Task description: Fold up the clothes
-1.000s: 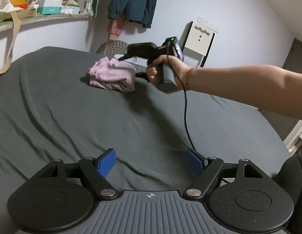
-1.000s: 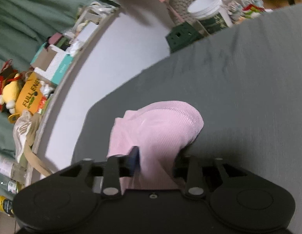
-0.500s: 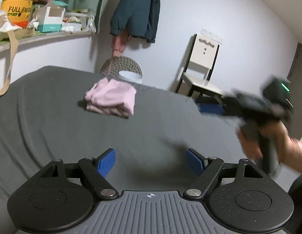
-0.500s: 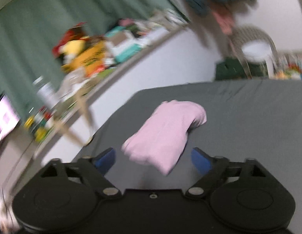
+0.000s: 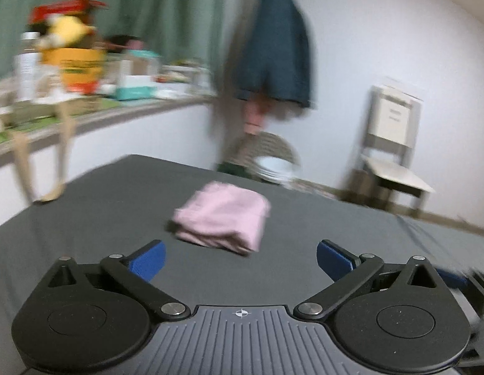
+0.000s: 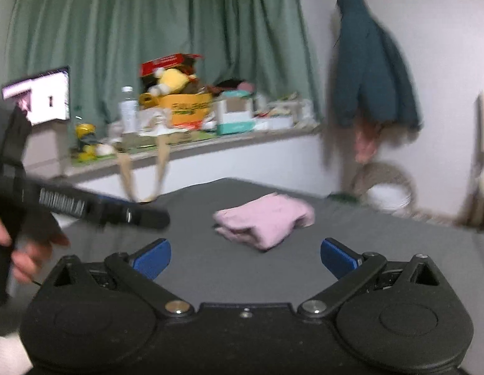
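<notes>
We see folded pink garment [image 5: 221, 218] lying on dark grey bed sheet [image 5: 85, 218], well ahead of both tools, nothing between. Left gripper [image 5: 240, 257] and right gripper [image 6: 245, 257] both released, jaws just opened wider, empty. Cluttered shelf [image 6: 192, 143] beside bed: yellow tub [image 6: 187, 107] with plush toy [image 6: 171, 79] inside. Teal jacket [image 6: 371, 72] hangs on wall; white bucket [image 6: 387, 197] beyond bed.

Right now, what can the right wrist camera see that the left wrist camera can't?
Only the right wrist view shows a lit screen and the left hand. Only the left wrist view shows a pale chair clearly. Both show the folded pink garment on the grey bed, untouched, each view's own gripper open, left, right, and the hanging teal jacket.
</notes>
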{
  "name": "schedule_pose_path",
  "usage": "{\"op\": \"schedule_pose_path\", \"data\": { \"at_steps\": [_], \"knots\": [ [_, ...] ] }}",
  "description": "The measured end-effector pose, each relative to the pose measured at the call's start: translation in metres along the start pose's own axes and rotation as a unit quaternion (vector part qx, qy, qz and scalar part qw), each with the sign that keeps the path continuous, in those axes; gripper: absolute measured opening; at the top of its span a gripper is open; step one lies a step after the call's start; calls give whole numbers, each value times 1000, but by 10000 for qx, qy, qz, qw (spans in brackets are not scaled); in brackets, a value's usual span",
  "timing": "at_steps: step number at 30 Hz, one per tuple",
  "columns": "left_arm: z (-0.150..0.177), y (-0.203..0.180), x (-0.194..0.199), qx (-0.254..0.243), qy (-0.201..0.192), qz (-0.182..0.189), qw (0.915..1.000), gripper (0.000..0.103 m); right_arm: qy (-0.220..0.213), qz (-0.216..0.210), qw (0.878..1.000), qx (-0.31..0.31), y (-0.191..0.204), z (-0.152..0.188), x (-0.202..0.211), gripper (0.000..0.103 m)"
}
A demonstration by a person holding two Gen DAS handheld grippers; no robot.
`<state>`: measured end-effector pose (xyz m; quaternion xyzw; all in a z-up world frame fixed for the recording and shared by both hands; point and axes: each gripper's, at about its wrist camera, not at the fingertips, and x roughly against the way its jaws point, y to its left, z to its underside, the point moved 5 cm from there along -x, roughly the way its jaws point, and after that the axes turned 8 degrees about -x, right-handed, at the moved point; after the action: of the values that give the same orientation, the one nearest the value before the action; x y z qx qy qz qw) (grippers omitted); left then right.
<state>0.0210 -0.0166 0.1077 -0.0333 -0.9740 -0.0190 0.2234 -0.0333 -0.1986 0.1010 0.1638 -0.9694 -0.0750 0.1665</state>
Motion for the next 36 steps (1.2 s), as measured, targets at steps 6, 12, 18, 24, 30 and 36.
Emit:
{"op": "schedule_pose_path", "data": {
  "at_steps": [6, 12, 18, 24, 30, 36],
  "knots": [
    [2, 0, -18, -27, 443, -767, 9961, 103, 199, 821, 9957, -369, -22, 5, -12, 103],
    [-4, -1, -22, -215, 956, -804, 9919, 103, 103, 1356, 9900, -368, -26, 9, -12, 103],
    [1, -3, -21, -599, 1452, -850, 9839, 103, -63, 1649, 9859, -291, -18, 8, -8, 103],
    [5, 1, -10, -566, 1408, -620, 9865, 103, -2, 1326, 9910, -210, -2, 6, -4, 103],
    [10, 5, 0, -711, 1209, -692, 9877, 103, 118, 1509, 9866, 607, 14, 7, -6, 103],
    [13, 9, 1, -651, 1277, -603, 9878, 103, 213, 1856, 9790, 815, 16, 18, -7, 103]
  ]
}}
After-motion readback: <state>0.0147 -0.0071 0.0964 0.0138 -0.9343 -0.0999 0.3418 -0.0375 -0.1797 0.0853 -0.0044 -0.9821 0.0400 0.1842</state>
